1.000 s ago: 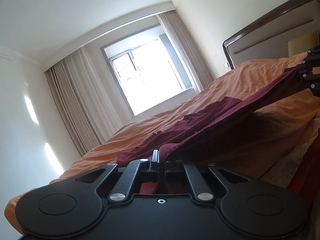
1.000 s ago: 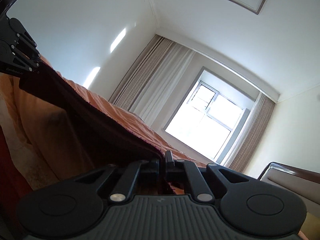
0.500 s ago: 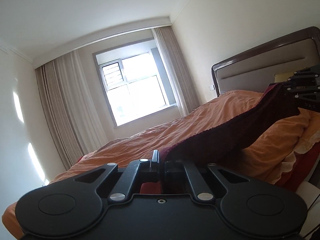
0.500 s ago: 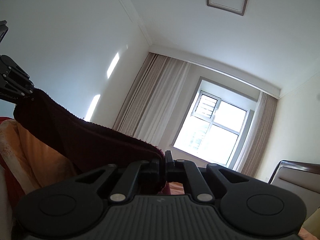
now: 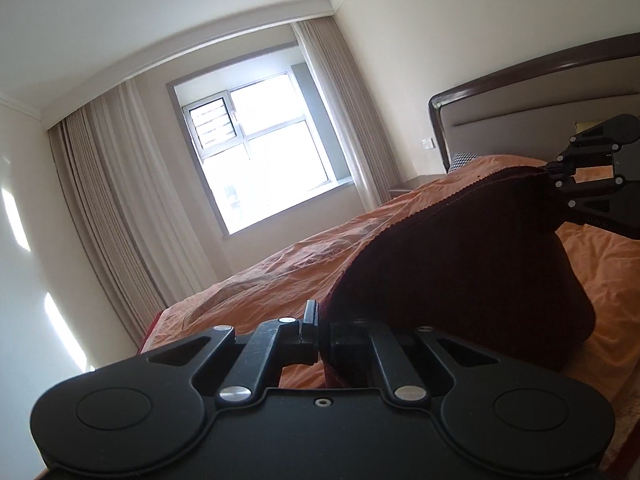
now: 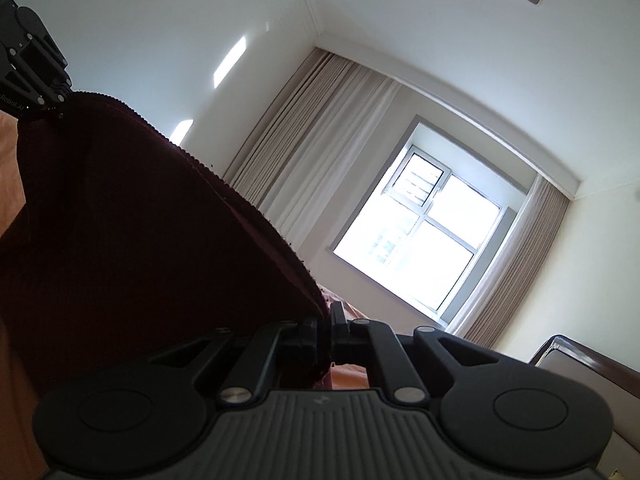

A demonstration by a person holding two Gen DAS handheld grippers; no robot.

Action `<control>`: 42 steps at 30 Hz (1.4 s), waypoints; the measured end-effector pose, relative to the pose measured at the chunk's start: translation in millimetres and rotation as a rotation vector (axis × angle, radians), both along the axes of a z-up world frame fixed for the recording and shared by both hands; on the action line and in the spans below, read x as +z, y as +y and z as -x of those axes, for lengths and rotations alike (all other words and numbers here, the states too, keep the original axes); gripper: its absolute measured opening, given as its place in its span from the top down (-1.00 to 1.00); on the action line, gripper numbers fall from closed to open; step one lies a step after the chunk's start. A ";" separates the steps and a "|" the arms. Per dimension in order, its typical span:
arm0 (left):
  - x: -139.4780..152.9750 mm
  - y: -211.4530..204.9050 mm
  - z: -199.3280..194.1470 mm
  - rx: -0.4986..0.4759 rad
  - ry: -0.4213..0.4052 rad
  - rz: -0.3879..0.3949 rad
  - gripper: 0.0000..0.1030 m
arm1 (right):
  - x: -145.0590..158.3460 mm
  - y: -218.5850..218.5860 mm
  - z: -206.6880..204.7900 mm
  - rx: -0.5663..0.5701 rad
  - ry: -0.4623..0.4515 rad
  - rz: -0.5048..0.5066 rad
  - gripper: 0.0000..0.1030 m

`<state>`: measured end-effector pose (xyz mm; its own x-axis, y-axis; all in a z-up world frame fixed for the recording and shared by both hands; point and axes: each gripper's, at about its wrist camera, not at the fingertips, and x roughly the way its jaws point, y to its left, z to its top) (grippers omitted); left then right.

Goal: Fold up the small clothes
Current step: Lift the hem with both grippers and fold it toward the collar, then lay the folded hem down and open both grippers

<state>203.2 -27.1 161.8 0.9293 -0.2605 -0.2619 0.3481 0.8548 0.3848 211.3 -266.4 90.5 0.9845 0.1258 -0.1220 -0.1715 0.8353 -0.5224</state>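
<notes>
The dark red garment [image 5: 460,256] is held up off the bed [image 5: 304,264], one edge corner pinched in each set of tongs. The left tongs [image 5: 320,332] are clamped on the near corner, the right tongs [image 6: 326,332] on the other, so the hem is stretched between them and the rest hangs down loose. Probably it's lifted like this so the cloth can be straightened and laid flat for a fold. The window [image 5: 260,152] and headboard [image 5: 532,108] are seen behind. Slack is visible in the middle, so a crooked fold could be risked.
</notes>
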 end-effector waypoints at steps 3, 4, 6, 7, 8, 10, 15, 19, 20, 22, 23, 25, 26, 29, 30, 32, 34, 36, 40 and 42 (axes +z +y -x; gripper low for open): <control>-11.5 3.0 -58.8 0.040 0.073 -0.010 0.89 | -12.8 6.2 -50.3 -0.012 0.083 -0.002 0.89; -17.3 4.4 -76.5 0.045 0.098 -0.009 0.89 | -17.3 7.3 -64.5 -0.013 0.114 -0.008 0.89; -31.1 8.3 -111.4 0.059 0.159 0.005 0.88 | -26.2 8.5 -90.0 -0.013 0.182 -0.022 0.89; -39.0 11.3 -128.4 0.065 0.191 0.016 0.88 | -30.9 9.6 -101.4 -0.013 0.214 -0.023 0.89; -46.2 13.1 -142.9 0.070 0.222 0.030 0.88 | -34.4 10.4 -113.8 -0.013 0.242 -0.020 0.89; -61.4 19.5 -168.8 0.076 0.279 0.054 0.88 | -46.6 13.3 -133.5 -0.015 0.292 -0.004 0.89; -91.6 31.8 -216.3 0.092 0.395 0.121 0.85 | -75.1 7.8 -175.7 -0.016 0.407 -0.028 0.85; -110.4 36.5 -239.8 0.095 0.472 0.184 0.77 | -89.3 0.3 -196.9 -0.013 0.476 -0.058 0.63; -114.3 36.5 -244.0 0.096 0.489 0.199 0.75 | -89.5 -1.9 -200.5 -0.010 0.491 -0.073 0.47; -120.3 40.3 -250.7 0.097 0.518 0.232 0.70 | -86.7 -5.8 -202.5 -0.008 0.517 -0.116 0.02; -122.7 42.2 -252.6 0.096 0.531 0.250 0.53 | -84.6 -9.6 -204.7 -0.003 0.532 -0.140 -0.32; -126.1 47.4 -254.7 0.098 0.551 0.291 -0.03 | -79.6 -15.8 -204.3 0.015 0.547 -0.193 -0.49; -127.7 50.6 -256.5 0.109 0.559 0.315 -0.47 | -77.5 -21.1 -205.1 0.017 0.557 -0.213 -0.54; -129.3 58.4 -257.5 0.122 0.564 0.366 -0.78 | -71.9 -30.7 -200.8 0.013 0.557 -0.254 -0.80; -128.9 60.8 -257.7 0.118 0.568 0.379 -0.88 | -71.3 -33.8 -199.1 0.010 0.555 -0.259 -0.81; -126.7 65.6 -256.4 0.127 0.567 0.402 -0.95 | -70.5 -40.9 -194.9 -0.009 0.539 -0.267 -0.87; -122.5 71.3 -253.0 0.139 0.559 0.428 -0.95 | -70.0 -48.7 -187.6 -0.026 0.528 -0.286 -0.90; -118.0 75.6 -247.4 0.144 0.544 0.436 -0.95 | -69.8 -56.3 -175.8 -0.035 0.523 -0.307 -0.90; -112.8 80.9 -223.0 0.138 0.487 0.397 -0.98 | -76.0 -70.3 -138.2 -0.040 0.498 -0.344 -0.96; -113.6 79.8 -203.9 0.113 0.458 0.354 -0.99 | -81.1 -75.8 -116.0 -0.049 0.480 -0.359 -0.97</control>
<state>407.1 52.7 48.2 0.7694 -0.3107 -0.5582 0.3104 0.9455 -0.0985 327.2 -342.3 9.4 0.8354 0.1970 -0.5131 -0.2751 0.9581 -0.0801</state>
